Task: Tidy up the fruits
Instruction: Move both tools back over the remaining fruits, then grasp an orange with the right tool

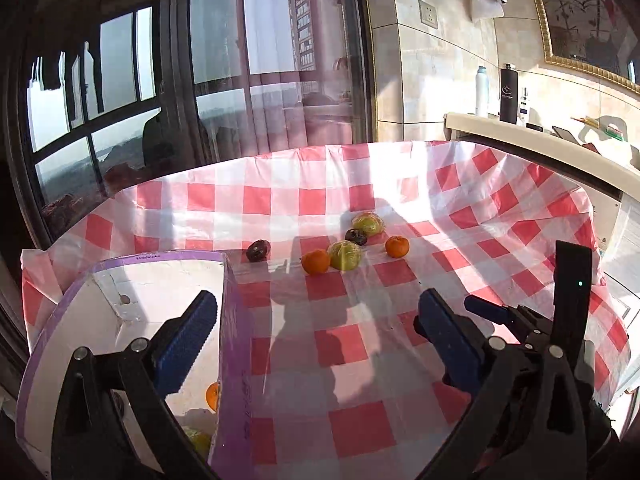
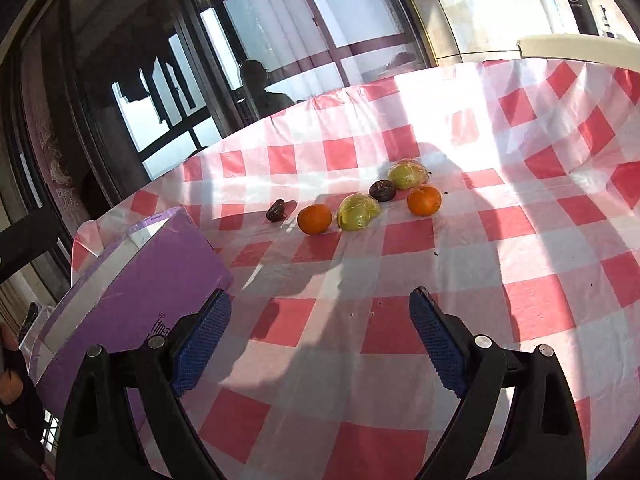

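Table: we are looking at a tablecloth [image 1: 360, 360] of red and white checks covering the whole top, with sun and long shadows lying across it.
Box: a purple-walled box [image 1: 236, 340] with a white inside is sitting at the left end of the cloth; in the right wrist view its purple side [image 2: 152, 280] is facing us.
Left gripper: we are holding the left gripper [image 1: 316, 344] released, jaws spread wide with nothing between them; one blue pad is hanging over the box's open top, the other over the cloth.
Right gripper: we are holding the right gripper [image 2: 320, 340] released too, jaws wide and empty above bare cloth, just right of the box; it is also showing at the right edge of the left wrist view.
Fruit in the box: an orange [image 1: 213, 396] is lying on the box floor against the purple wall, and something yellow-green [image 1: 198, 440] is lying near it, partly hidden by the gripper.
Fruit on the cloth: six pieces are sitting in a loose cluster well beyond both grippers.
Wrapped green fruits: one [image 2: 357, 212] is lying mid-cluster, another [image 2: 408, 175] farther back.
Oranges: one [image 2: 314, 219] is touching or just beside the nearer green fruit, one [image 2: 424, 200] is sitting to the right.
Dark fruits: one [image 2: 382, 191] is lying between the green ones, one [image 2: 277, 211] is sitting apart to the left.
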Tool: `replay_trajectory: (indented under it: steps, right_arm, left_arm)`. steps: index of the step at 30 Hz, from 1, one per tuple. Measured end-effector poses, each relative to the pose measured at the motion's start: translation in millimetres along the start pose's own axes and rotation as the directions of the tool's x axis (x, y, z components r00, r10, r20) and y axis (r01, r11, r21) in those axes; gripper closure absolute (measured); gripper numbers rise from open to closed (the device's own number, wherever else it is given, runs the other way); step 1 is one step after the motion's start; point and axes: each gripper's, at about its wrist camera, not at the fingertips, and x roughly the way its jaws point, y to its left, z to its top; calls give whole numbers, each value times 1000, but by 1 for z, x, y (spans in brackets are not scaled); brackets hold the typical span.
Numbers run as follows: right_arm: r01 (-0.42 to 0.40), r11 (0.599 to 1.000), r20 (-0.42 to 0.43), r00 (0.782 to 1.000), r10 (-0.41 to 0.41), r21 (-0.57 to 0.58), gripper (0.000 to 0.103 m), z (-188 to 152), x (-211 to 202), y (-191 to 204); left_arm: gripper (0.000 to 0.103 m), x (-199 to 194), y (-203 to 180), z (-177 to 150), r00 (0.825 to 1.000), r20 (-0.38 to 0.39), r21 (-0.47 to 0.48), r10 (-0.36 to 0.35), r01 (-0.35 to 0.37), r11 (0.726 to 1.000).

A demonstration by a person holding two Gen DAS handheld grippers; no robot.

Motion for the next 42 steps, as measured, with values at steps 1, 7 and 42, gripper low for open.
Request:
replay_trajectory:
  steps: [1, 7, 42]
  right_arm:
    - [37, 999, -6, 999, -37, 11, 15, 2, 0, -8]
    - [212, 976, -65, 976, -208, 57, 15, 11, 11, -59]
    - [308, 941, -229, 915, -334, -142, 62, 74, 154, -41]
  left_arm:
    - [2, 17, -8, -3, 999, -29, -24, -38, 37, 999]
    - [2, 122, -20, -26, 978, -177, -170, -108, 78, 982]
    - [2, 180, 29, -50, 957, -180, -475, -226, 116, 872]
